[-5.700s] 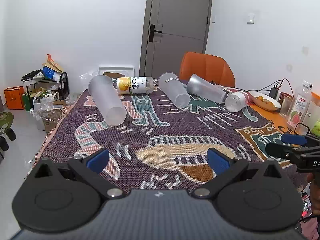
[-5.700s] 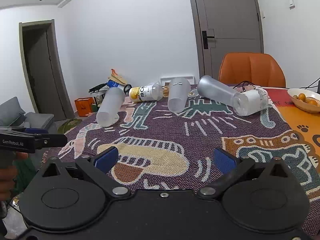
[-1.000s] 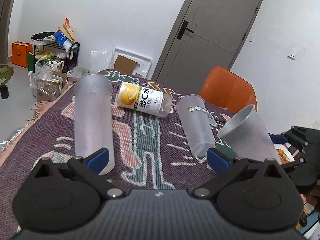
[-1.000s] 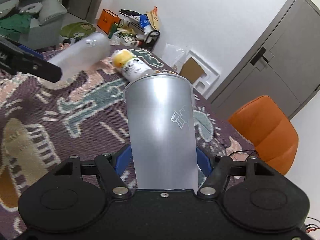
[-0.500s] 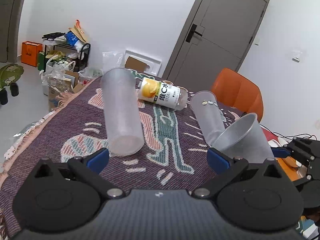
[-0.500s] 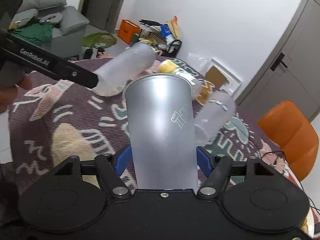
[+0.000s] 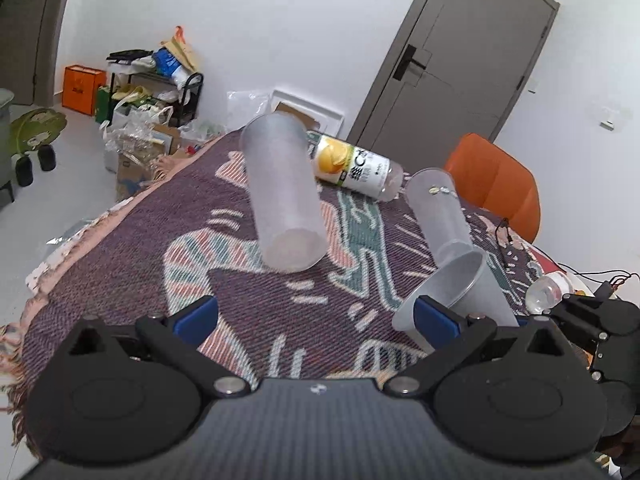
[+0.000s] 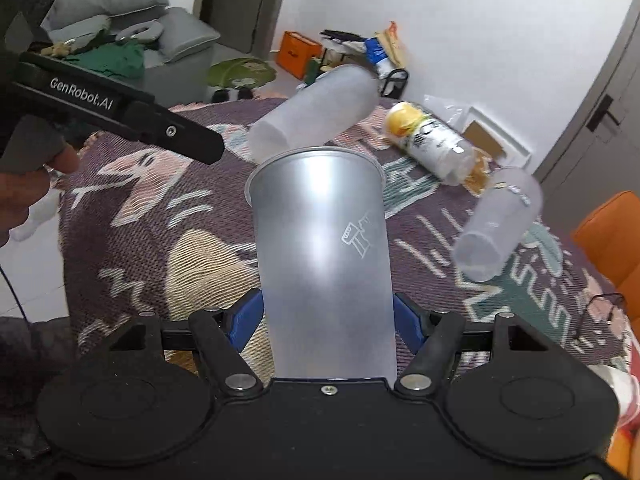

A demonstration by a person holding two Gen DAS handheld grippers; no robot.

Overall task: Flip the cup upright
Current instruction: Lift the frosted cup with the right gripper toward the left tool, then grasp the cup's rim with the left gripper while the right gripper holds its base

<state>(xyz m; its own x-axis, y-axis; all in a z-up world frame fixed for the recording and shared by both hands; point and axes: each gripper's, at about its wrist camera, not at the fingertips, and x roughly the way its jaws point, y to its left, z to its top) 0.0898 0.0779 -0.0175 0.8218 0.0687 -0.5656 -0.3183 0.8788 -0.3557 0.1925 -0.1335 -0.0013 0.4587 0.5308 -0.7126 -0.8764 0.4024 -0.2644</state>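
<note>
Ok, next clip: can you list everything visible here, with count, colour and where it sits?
held cup: 1, frosted grey, clamped between the right tongs
lying cups: 2, frosted white, on the blanket; big one far left, smaller by the chair
juice bottle: 1, clear with yellow label, lying at the far edge
blanket: 1, purple patterned, covering the table
chair: 1, orange, behind the table
door: 1, grey, back wall
sofa: 1, grey, beyond the table
orange bag: 1, on the floor by the wall
left tongs: open, empty
right tongs: shut on the held cup
</note>
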